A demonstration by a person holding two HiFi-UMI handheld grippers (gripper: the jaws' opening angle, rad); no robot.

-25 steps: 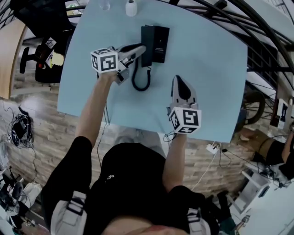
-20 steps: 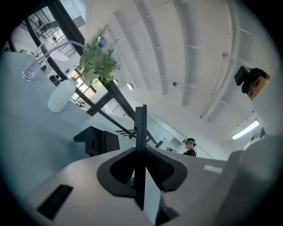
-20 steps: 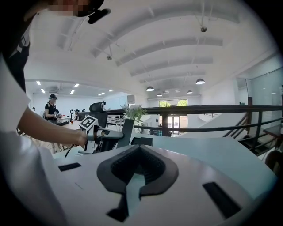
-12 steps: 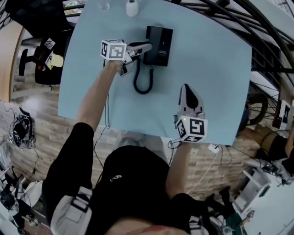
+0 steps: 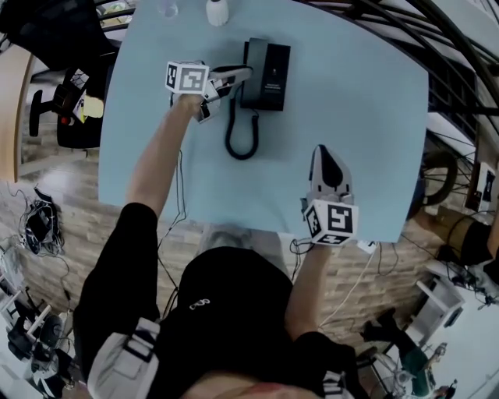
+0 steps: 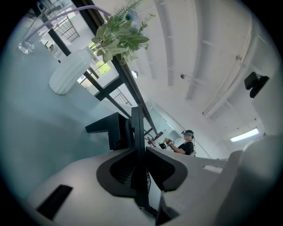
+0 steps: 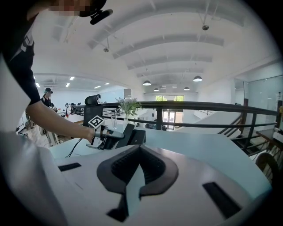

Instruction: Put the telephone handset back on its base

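The black telephone base (image 5: 273, 66) stands on the far middle of the pale blue table (image 5: 359, 101). My left gripper (image 5: 238, 75) is shut on the black handset (image 5: 250, 72), holding it at the base's left side. In the left gripper view the handset (image 6: 137, 128) runs edge-on between the pads. From the right gripper view it (image 7: 125, 133) looks tilted above the base (image 7: 139, 137). Whether it touches the cradle I cannot tell. A coiled cord (image 5: 240, 132) hangs in a loop toward me. My right gripper (image 5: 326, 165) rests near the front edge, shut and empty.
A white vase (image 5: 217, 11) with green sprigs and a clear glass (image 5: 167, 8) stand at the table's far edge, behind the phone. The same vase (image 6: 66, 73) shows close to the left gripper. Railings and a drop lie beyond the table's right side.
My left gripper has carried the handset a little farther away, alongside the base. The right gripper has drifted slightly right and nearer to me.
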